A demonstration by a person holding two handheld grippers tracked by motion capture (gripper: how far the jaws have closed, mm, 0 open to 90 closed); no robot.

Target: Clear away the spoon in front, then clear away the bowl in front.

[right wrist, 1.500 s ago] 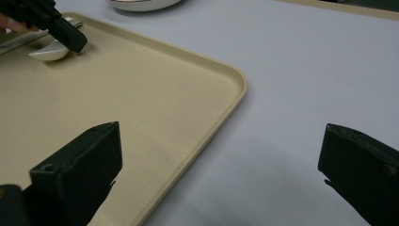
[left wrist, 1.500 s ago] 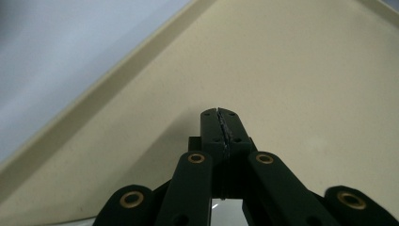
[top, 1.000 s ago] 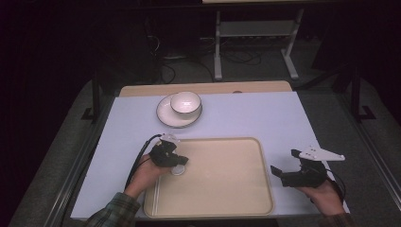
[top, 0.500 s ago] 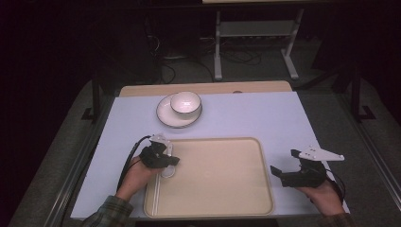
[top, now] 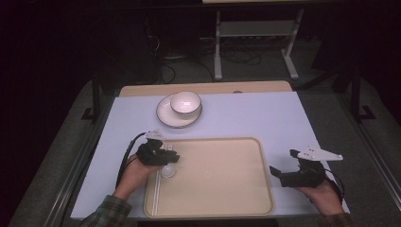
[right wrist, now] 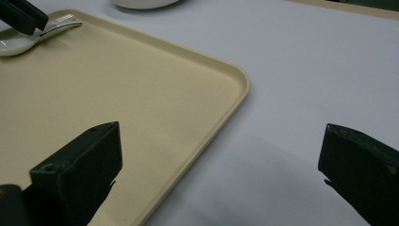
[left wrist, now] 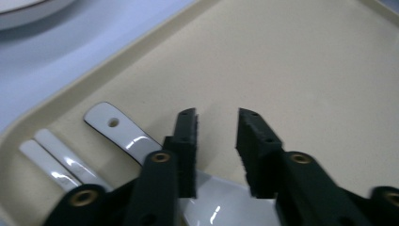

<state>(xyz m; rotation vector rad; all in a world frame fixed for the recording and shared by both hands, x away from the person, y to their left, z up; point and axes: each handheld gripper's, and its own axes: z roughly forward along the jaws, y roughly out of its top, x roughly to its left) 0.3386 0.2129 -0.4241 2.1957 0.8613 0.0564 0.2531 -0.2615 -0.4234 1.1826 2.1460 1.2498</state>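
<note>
A white ceramic spoon (left wrist: pixel 123 130) lies at the near-left of the beige tray (top: pixel 222 189), its handle pointing away from the bowl end under my left gripper (left wrist: pixel 216 141). That gripper (top: pixel 171 158) hovers just over the spoon (top: pixel 166 171). Its jaws have just been opening and stand apart, with the pads not pressing on anything. Two thin white sticks (left wrist: pixel 56 162) lie side by side beside the spoon, along the tray's left rim (top: pixel 155 191). My right gripper (top: pixel 283 166) is open wide over the table right of the tray; nothing is between its jaws (right wrist: pixel 221 155).
A white bowl (top: pixel 185 103) sits on a white saucer (top: pixel 164 116) behind the tray on the pale blue table cover (top: pixel 265 118). The tray's right rim (right wrist: pixel 235 99) runs just left of my right gripper.
The left hand shifted left with the spoon toward the tray's left edge. Its jaws have parted and the spoon now lies on the tray. The right hand stayed put.
</note>
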